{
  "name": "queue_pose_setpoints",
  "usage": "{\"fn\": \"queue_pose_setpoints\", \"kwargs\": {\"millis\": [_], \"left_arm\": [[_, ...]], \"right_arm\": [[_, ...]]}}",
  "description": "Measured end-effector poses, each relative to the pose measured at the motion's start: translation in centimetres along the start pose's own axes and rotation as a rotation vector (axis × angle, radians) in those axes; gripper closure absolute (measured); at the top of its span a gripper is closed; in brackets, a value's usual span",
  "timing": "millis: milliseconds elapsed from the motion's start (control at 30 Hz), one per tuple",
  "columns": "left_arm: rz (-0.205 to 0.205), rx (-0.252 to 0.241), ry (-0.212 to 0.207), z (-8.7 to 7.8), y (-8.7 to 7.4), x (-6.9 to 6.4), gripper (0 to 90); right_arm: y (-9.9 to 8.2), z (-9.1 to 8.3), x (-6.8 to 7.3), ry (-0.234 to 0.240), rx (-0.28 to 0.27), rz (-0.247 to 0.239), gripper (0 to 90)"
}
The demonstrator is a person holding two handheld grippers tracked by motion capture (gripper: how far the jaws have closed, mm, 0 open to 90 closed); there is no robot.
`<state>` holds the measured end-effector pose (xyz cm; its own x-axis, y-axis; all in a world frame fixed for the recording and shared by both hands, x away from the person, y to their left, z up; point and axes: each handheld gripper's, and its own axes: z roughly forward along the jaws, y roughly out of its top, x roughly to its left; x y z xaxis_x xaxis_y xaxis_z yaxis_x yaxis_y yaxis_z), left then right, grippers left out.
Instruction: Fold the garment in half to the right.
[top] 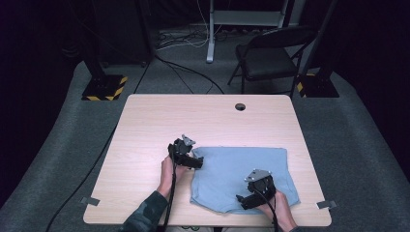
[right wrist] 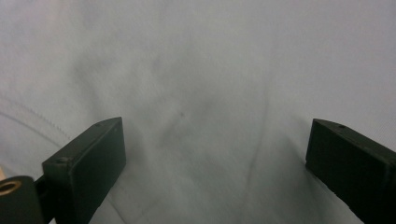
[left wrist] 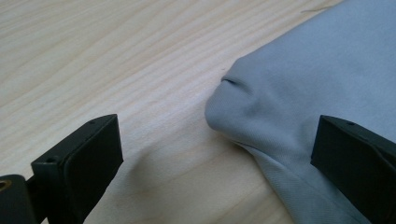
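a light blue garment (top: pixel 241 176), folded into a rough rectangle, lies flat on the near right part of the wooden table (top: pixel 159 121). it looks like a shirt partway through folding: the far edge is straight and neat, but the near edge still bulges and the left corner is rounded and puffy. the left gripper (top: pixel 196 162) sits at that far left corner, jaws spread wide with nothing between them yet; its own view has the bunched corner (left wrist: pixel 243 107) lying just ahead, one jaw over bare wood and the other over cloth. the right gripper (top: pixel 246 198) hovers low over the near edge, jaws also released, fabric spread beneath them. i'd judge another fold remains, and neither side has taken hold.
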<state>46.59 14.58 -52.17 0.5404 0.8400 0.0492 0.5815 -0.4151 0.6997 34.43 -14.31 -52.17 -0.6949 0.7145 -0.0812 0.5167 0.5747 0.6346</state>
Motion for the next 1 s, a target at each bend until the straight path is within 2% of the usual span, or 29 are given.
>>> {"fn": "queue_pose_setpoints", "kwargs": {"millis": [133, 167, 200, 233, 367, 633, 933, 1000], "left_arm": [[-0.006, -0.007, 0.010, -0.3, 0.2, 0.5, 1.4], [-0.016, 0.000, 0.009, -0.2, 0.3, 0.7, 1.4], [-0.016, 0.000, 0.009, -0.2, 0.3, 0.7, 1.3], [-0.020, 0.011, 0.012, 0.1, 0.3, 0.7, 1.3], [-0.020, 0.018, 0.010, 0.4, 0.3, 0.7, 1.0], [-0.015, 0.030, 0.001, 1.0, 0.6, 0.1, 0.7], [-0.036, 0.014, -0.028, 1.6, 0.8, -0.4, 0.6], [-0.029, 0.012, -0.031, 1.7, 0.9, -0.5, 0.6]], "right_arm": [[1.0, 0.0, 0.5, 0.024, -0.040, 0.006, 3.9], [1.6, 0.4, 1.2, 0.038, -0.050, -0.010, 3.4], [1.6, 0.4, 1.2, 0.038, -0.050, -0.010, 3.4], [2.2, 0.9, 1.9, 0.045, -0.045, -0.030, 3.1], [2.8, 2.0, 2.8, 0.038, -0.010, -0.070, 3.0], [2.2, 2.0, 2.4, 0.038, 0.008, -0.049, 1.6], [1.1, 1.2, 1.7, 0.032, 0.015, -0.022, 1.6], [0.9, 1.0, 1.5, 0.027, 0.019, -0.020, 1.6]]}}
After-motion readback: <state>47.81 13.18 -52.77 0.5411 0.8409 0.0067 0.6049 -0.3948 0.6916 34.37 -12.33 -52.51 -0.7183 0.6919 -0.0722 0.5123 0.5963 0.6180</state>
